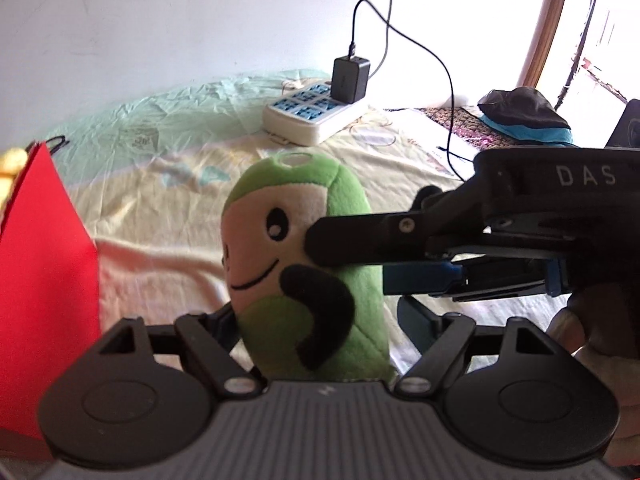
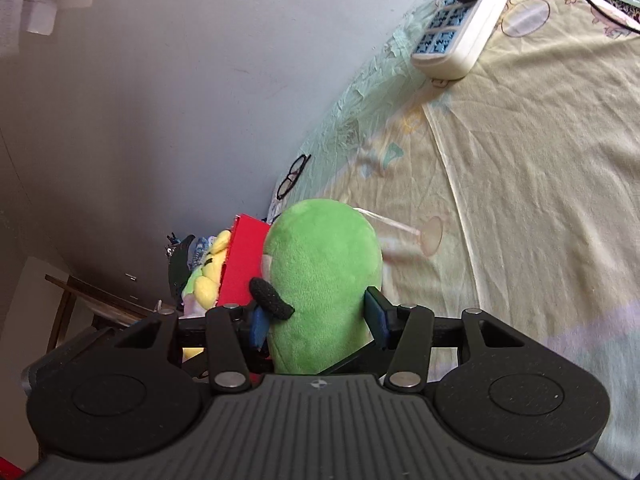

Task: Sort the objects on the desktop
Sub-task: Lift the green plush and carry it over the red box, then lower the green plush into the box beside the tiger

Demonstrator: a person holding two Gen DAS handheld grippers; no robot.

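Note:
A green plush toy (image 1: 304, 264) with a white smiling face and black arms stands upright between the fingers of my left gripper (image 1: 316, 320). The left jaws stand wide beside its base, and whether they touch it is hidden. My right gripper (image 1: 360, 256) reaches in from the right and is shut on the toy's body. In the right wrist view the toy's green back (image 2: 324, 272) sits squeezed between the blue pads (image 2: 376, 316) of my right gripper (image 2: 318, 320). A clear suction cup (image 2: 432, 236) hangs from the toy's top.
A red box (image 1: 44, 280) stands at the left, with yellow plush toys (image 2: 210, 268) behind it. A white power strip (image 1: 316, 114) with a black charger and cable lies at the back. Black glasses (image 2: 294, 176) lie by the wall. A dark cloth bundle (image 1: 524, 114) is far right.

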